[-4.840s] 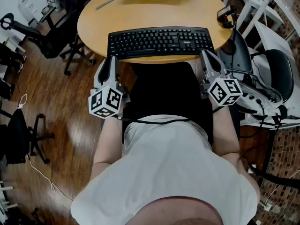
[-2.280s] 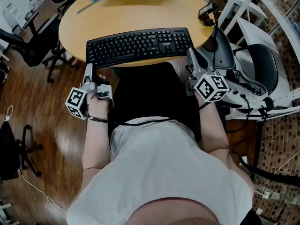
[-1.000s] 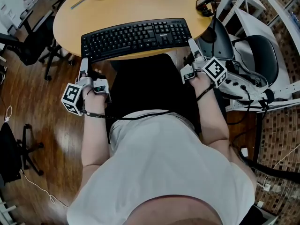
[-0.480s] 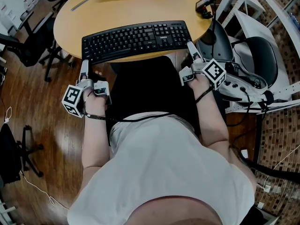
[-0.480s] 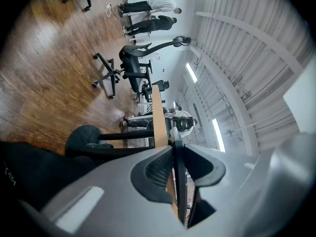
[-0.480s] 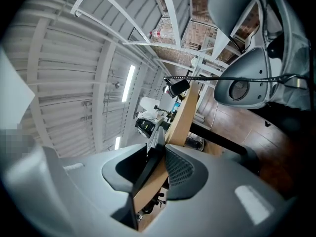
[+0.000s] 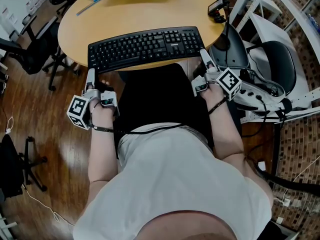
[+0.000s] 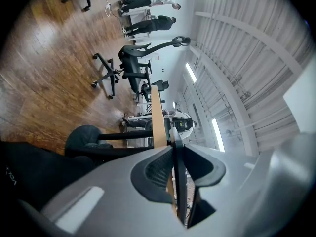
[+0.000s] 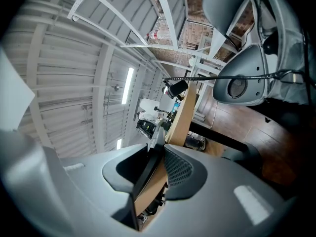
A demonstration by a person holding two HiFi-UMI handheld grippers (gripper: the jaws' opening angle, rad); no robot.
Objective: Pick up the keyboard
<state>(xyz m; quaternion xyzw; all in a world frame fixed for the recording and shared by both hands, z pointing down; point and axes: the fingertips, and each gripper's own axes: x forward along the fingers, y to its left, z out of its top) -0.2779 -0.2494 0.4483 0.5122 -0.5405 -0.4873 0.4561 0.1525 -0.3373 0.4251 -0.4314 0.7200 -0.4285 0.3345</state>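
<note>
my left gripper [image 7: 90,74] is clenched on the 9 o'clock end of the keyboard [image 7: 145,46]. my right gripper [image 7: 204,55] is closing its jaws onto the 3 o'clock end. the keyboard lies flat on the round table [image 7: 140,14] at 12 o'clock, so the lift looks ready.

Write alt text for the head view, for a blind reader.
From above, a person holds a gripper in each hand at the front corners of a black keyboard on a round wooden table. The left gripper is shut on its left corner, and the right gripper has its jaws closing on the right corner.
</note>
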